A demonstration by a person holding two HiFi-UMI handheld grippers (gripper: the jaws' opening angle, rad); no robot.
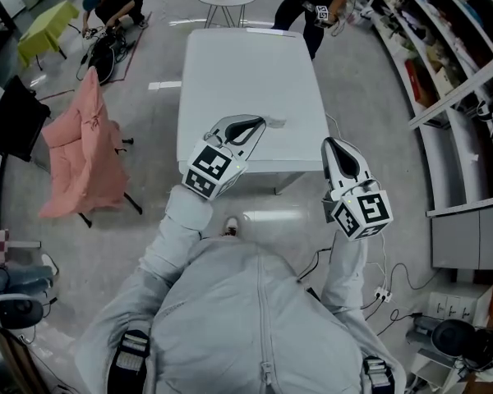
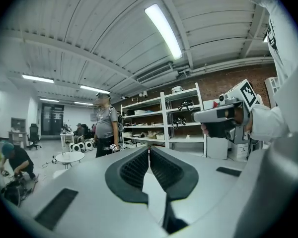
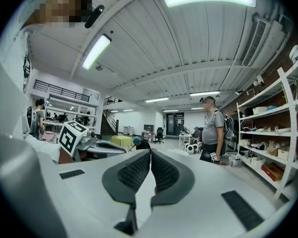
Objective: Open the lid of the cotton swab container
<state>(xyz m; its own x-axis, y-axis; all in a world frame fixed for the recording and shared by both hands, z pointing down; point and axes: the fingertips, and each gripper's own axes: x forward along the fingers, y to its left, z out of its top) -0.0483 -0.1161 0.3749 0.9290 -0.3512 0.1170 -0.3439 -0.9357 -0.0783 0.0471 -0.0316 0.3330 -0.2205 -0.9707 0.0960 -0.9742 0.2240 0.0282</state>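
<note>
1. Not started. Neither gripper is on a container, so the whole lid job is left.
2. Container: possibly the small pale thing [image 1: 273,122] near the front edge of the table [image 1: 246,64], but it's too small to confirm.
3. Left gripper [image 2: 149,152] and right gripper [image 3: 150,155] are both clenched, empty, touching nothing.

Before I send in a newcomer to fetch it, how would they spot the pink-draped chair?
Start at the long white table in the middle of the floor. On the person's left, standing apart from the table, is the chair. It alone is draped in pink cloth.
</note>
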